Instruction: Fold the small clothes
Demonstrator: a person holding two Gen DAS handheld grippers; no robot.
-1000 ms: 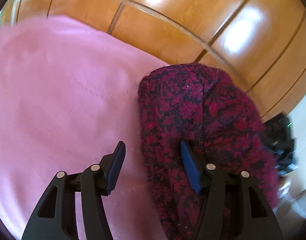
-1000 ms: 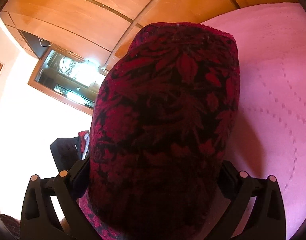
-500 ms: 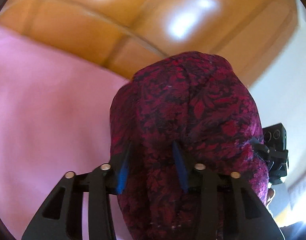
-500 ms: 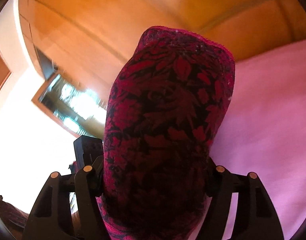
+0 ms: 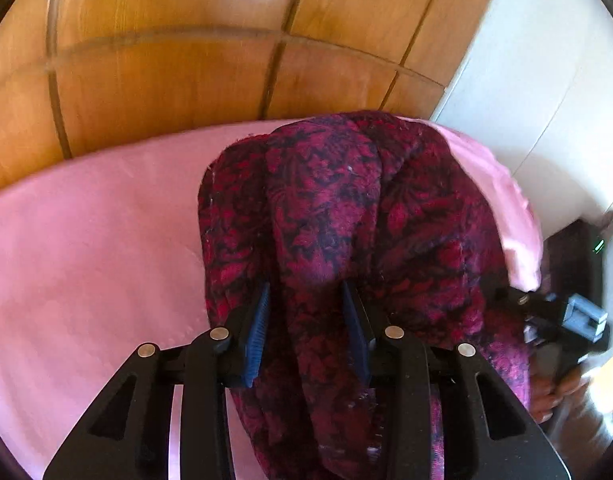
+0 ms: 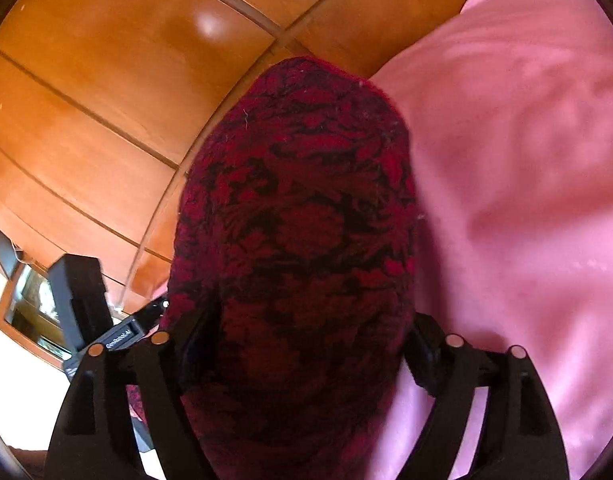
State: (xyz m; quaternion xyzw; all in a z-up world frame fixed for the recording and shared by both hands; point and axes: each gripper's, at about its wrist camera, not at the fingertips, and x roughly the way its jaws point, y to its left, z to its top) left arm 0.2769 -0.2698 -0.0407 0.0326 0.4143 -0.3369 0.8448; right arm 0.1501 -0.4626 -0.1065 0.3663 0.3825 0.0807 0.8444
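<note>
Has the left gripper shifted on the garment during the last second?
Yes. The left gripper closed on the red patterned garment, which has lifted above the pink bedcover.

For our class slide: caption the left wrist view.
Left tongs clamp a red floral garment above the pink bedspread.

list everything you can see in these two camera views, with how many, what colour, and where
garment: one, dark red and black floral, held between both grippers, draped over their fingers
bedcover: one, pink, under and beside the garment
wooden panelling: several panels, orange-brown, behind the bedcover
wall: one, white, right in the left wrist view
left gripper: one, black with blue pads, shut on the garment
right gripper: one, black, fingers mostly hidden by the garment bunched between them
</note>
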